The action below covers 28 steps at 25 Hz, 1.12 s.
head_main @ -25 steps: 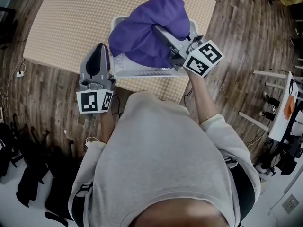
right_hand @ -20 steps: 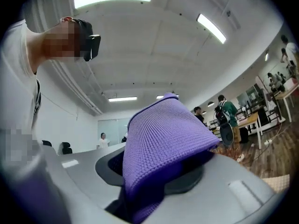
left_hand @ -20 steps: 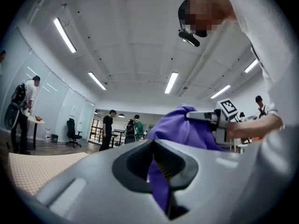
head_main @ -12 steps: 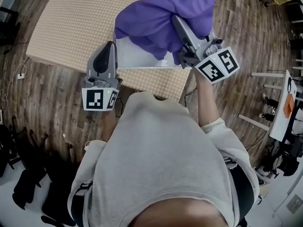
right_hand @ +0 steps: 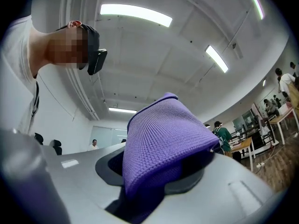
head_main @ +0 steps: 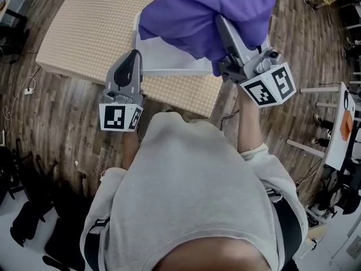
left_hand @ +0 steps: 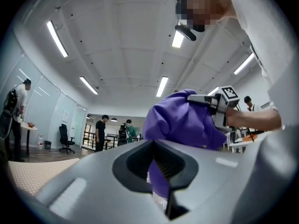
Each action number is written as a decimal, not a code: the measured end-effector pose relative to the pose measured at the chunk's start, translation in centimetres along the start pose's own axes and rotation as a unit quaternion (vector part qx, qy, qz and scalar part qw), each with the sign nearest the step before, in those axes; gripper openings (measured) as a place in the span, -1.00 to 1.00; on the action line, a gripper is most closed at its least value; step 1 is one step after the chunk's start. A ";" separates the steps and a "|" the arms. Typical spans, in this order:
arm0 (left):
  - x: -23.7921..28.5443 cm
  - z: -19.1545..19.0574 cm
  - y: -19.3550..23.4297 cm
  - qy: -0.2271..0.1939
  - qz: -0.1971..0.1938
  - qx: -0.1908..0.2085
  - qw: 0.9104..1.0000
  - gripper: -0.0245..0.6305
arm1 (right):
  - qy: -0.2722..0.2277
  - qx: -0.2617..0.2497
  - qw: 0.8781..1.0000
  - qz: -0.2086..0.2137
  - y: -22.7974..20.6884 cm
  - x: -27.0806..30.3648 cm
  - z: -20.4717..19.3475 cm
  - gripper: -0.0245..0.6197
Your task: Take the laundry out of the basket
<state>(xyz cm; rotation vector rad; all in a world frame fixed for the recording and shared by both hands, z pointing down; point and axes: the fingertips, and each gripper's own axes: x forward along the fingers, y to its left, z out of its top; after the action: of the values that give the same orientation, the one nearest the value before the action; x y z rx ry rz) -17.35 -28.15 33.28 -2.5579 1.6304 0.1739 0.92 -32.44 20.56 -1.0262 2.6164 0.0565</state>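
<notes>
Laundry (head_main: 197, 16) is held high, clear above the basket (head_main: 169, 66) on the desk (head_main: 84, 33). The purple cloth is clamped in the right gripper (head_main: 221, 24), with the jaws closed on a fold. The left gripper (head_main: 134, 55) is parked at the basket's left wall, jaws a narrow slit apart; whether anything is gripped there cannot be told. Only white floor is seen where the basket shows. The lift is judged done; carrying the garment aside and setting it down is left.

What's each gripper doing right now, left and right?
Left gripper: closed, holding nothing.
Right gripper: closed on the purple garment, above the basket.
</notes>
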 end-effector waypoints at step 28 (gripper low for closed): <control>-14.4 1.3 -18.1 0.037 -0.056 0.007 0.998 -0.89 | -0.059 -0.035 0.997 0.038 14.6 -18.2 9.5 -0.39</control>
<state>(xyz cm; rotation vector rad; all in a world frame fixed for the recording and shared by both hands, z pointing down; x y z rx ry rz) -6.99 -7.45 34.59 -2.6666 1.5011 0.0585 6.41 -8.28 16.12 -0.9167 2.5601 0.2216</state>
